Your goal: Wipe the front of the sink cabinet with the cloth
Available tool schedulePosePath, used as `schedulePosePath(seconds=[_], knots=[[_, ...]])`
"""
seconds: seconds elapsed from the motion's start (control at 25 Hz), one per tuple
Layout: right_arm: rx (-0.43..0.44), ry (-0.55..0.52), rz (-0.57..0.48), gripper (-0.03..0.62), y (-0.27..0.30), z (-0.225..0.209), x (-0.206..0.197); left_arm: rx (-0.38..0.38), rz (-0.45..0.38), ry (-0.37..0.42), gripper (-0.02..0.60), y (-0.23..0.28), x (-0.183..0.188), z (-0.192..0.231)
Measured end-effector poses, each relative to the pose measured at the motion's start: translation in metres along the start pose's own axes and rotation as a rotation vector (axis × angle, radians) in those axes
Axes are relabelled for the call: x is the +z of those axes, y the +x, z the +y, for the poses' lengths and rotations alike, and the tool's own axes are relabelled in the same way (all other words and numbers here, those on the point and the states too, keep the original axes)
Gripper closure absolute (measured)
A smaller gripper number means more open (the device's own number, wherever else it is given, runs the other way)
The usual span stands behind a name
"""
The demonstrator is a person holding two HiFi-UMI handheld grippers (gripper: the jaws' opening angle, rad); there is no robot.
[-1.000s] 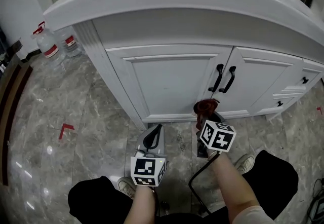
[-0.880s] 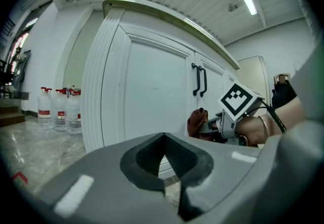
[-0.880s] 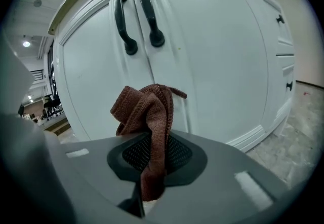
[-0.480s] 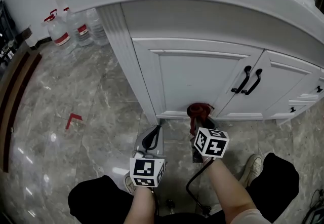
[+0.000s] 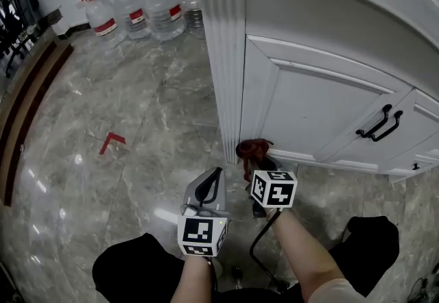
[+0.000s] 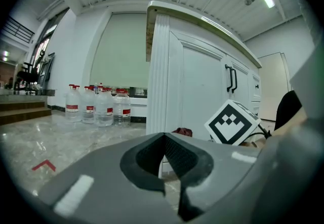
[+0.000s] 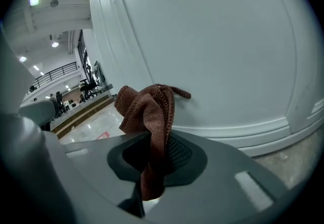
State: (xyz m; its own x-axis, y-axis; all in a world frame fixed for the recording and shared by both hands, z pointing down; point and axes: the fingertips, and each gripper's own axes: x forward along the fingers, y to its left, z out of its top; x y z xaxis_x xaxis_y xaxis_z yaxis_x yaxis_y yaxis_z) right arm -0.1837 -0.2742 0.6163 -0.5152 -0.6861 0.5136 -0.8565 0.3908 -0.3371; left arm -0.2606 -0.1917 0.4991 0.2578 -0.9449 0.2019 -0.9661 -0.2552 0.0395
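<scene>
The white sink cabinet [image 5: 309,103] fills the upper right of the head view, with a fluted corner post [image 5: 230,55] and black door handles [image 5: 378,123]. A reddish-brown cloth [image 5: 252,151] is bunched against the bottom of the cabinet's left door, close to the corner post. My right gripper [image 5: 255,161] is shut on the cloth [image 7: 149,111], which rests against the white door panel [image 7: 223,50]. My left gripper [image 5: 208,185] hangs over the floor left of the right one, shut and holding nothing. In the left gripper view the cabinet [image 6: 197,81] stands ahead and to the right.
Several large water bottles [image 5: 140,7] stand on the marble floor [image 5: 137,123] at the back left. A red corner mark [image 5: 112,142] lies on the floor. A dark step edge [image 5: 27,103] runs along the left. A black cable [image 5: 259,243] trails below the right gripper.
The view has swung left along the cabinet. The right gripper with the cloth has slid left along the bottom of the door, from near the handles to the corner post. The left gripper stayed put.
</scene>
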Motion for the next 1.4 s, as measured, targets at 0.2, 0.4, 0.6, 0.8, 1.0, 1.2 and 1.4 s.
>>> schedulePosePath(seconds=[0.2,0.4,0.6,0.8,1.0,1.2,1.4], knots=[[0.006,0.062,-0.019,0.519,0.013,0.005,0.001,0.034,0.017,-0.031,0.581,-0.001,-0.011,0.017],[-0.027,0.047,-0.013,0.519,0.008,-0.011,-0.002,0.018,0.031,-0.024,0.581,0.006,-0.015,0.009],[-0.072,0.060,-0.011,0.519,-0.008,-0.046,-0.005,-0.006,0.022,-0.006,0.581,0.020,-0.010,-0.008],[-0.126,0.065,-0.014,0.519,-0.037,-0.086,-0.003,-0.054,0.020,-0.011,0.581,0.037,-0.005,-0.042],[-0.197,0.069,-0.022,0.519,-0.067,-0.133,-0.002,-0.115,0.035,0.026,0.581,0.049,-0.008,-0.082],[-0.266,0.091,-0.029,0.519,-0.093,-0.171,-0.001,-0.126,0.031,0.019,0.581,0.053,-0.006,-0.099],[-0.247,0.062,-0.015,0.519,-0.105,-0.174,0.000,-0.154,0.043,0.031,0.581,0.053,-0.004,-0.119]])
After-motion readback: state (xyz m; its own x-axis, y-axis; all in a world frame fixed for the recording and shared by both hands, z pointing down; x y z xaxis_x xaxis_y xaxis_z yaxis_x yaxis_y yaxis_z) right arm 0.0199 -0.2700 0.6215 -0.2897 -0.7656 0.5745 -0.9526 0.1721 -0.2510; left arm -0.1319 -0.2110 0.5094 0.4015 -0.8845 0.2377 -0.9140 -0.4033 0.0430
